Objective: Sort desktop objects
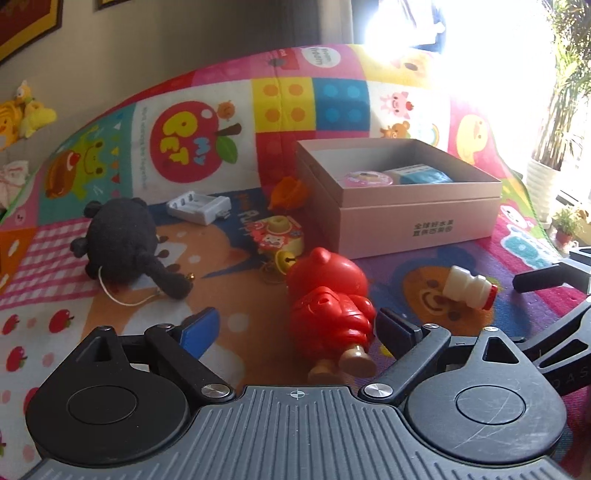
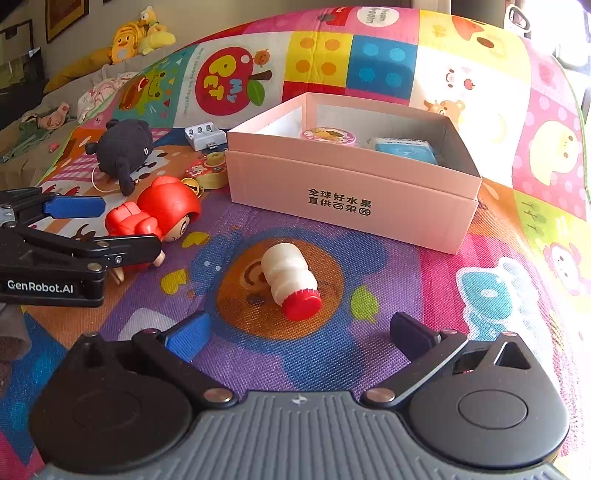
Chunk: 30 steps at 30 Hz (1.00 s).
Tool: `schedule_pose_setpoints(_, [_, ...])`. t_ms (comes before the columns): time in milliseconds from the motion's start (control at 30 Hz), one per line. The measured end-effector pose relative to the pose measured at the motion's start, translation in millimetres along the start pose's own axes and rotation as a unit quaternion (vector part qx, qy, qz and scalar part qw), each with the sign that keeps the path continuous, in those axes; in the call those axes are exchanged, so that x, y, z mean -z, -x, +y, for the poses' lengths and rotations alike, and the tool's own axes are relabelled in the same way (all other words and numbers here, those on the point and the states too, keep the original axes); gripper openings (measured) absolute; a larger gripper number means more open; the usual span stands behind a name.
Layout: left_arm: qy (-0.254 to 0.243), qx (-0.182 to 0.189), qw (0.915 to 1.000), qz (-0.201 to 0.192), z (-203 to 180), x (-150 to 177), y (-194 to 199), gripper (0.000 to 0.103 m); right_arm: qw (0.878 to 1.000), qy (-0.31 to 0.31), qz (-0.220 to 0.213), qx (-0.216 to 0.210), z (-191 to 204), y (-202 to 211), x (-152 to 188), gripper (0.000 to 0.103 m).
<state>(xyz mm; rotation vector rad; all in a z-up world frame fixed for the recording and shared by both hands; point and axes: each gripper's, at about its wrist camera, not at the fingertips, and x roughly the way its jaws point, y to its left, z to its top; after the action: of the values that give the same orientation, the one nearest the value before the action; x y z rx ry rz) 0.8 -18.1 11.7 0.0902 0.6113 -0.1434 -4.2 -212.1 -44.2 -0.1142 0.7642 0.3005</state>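
A red doll figure (image 1: 328, 306) lies on the play mat; it also shows in the right wrist view (image 2: 155, 214). My left gripper (image 1: 295, 325) is open, its fingers on either side of the doll's body; it also shows in the right wrist view (image 2: 107, 225). A small white bottle with a red cap (image 2: 290, 275) lies on the mat just ahead of my open, empty right gripper (image 2: 299, 332); it also shows in the left wrist view (image 1: 467, 288). The pink cardboard box (image 2: 343, 199) stands behind, holding a round pink tin (image 2: 328, 136) and a blue pack (image 2: 404, 149).
A black plush toy (image 1: 122, 243), a white battery charger (image 1: 197, 206), an orange object (image 1: 288, 192) and a small patterned toy with a bell (image 1: 279, 236) lie left of the box (image 1: 413, 225). Yellow plush toys (image 2: 140, 33) sit beyond the mat.
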Motion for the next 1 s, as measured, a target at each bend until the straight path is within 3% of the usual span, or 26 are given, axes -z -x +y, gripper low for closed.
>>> schedule_pose_setpoints(167, [0.006,-0.022,0.9996,0.016,13.0,3.2,1.2,0.096,1.000,0.018,-0.007,0.020,0.1,2.6,-1.2,0.103])
schedule_pose_setpoints(300, [0.008,-0.022,0.9995,0.023,16.5,4.9,1.2,0.097,0.986,0.060,-0.039,0.151,-2.5,2.1,-5.6,0.103])
schedule_pose_setpoints(367, [0.014,-0.019,0.9995,0.022,17.3,4.6,0.0,0.097,0.979,0.056,-0.050,0.191,-9.6,3.5,-9.1,0.103])
schedule_pose_setpoints(433, [0.020,-0.015,0.9994,0.023,17.1,4.9,-1.9,0.097,0.982,0.030,-0.047,0.180,-19.7,7.8,-12.8,0.103])
schedule_pose_setpoints(633, [0.027,-0.009,0.9992,0.028,18.2,5.9,-4.4,0.100,0.998,-0.041,-0.021,0.045,-32.6,10.7,-14.5,0.103])
schedule_pose_setpoints(733, [0.030,-0.008,0.9991,0.030,18.9,6.6,-4.5,0.100,0.999,-0.031,-0.024,0.028,-21.4,1.9,-18.4,0.102])
schedule_pose_setpoints(800, [0.030,-0.006,0.9991,0.029,18.8,7.0,-4.2,0.100,0.999,-0.017,-0.023,0.034,-15.0,-5.4,-23.1,0.096])
schedule_pose_setpoints(1000, [0.035,-0.004,0.9991,0.024,20.2,8.4,-1.7,0.100,1.000,-0.012,-0.006,0.026,-11.0,-24.9,-34.3,0.063])
